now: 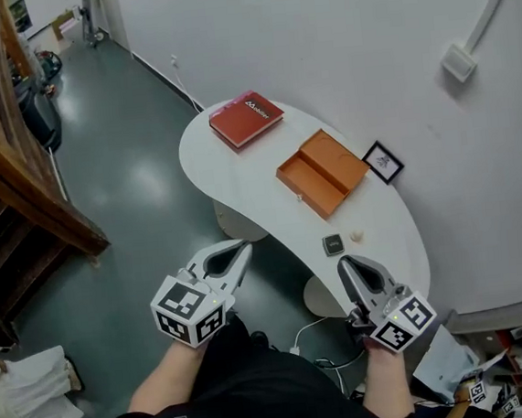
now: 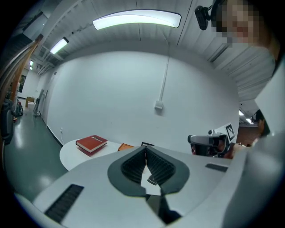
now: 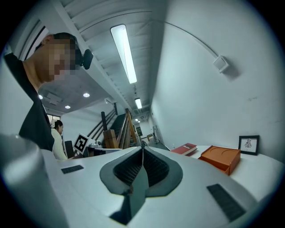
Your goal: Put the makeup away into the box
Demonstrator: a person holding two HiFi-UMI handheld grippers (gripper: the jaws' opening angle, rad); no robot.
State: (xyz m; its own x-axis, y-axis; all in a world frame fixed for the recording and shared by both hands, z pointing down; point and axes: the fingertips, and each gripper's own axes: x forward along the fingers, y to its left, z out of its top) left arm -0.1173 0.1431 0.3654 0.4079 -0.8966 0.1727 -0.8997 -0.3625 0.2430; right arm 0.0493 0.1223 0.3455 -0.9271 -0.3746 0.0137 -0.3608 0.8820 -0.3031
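white table (image 1: 231,165), compact (image 1: 334,243) near right tool (image 1: 347,260) tip, box (image 1: 322,172) beyond

The left tongs (image 2: 145,150) are closed tip to tip, nothing gripped. Ahead on the tabletop (image 2: 70,156): red book (image 2: 91,143), orange box (image 2: 126,146). A small dark item (image 2: 152,181), possibly makeup, shows through the jaw gap.

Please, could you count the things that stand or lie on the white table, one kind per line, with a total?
Red book: 1
Orange box, open: 1
Picture frame: 1
Small makeup pieces: 2, a dark square case and a small pale piece
Total: 5
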